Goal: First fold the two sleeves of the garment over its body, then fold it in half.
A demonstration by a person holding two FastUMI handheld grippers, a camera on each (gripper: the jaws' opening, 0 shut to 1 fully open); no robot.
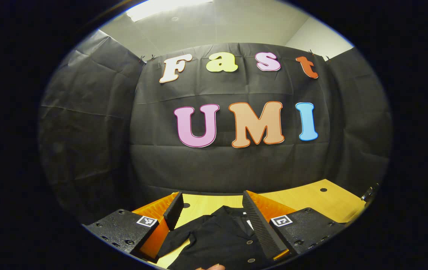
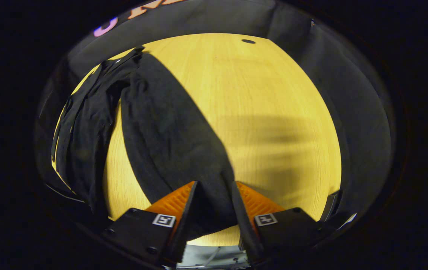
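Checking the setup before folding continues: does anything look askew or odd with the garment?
Yes. The black garment is not spread flat: part is bunched in folds at the table's left edge, and one long strip runs between the right gripper's fingers.

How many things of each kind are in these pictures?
Garment, black, lying on the table: 1
Table, yellow wood: 1
Hand-held grippers, left and right: 2
Total: 4
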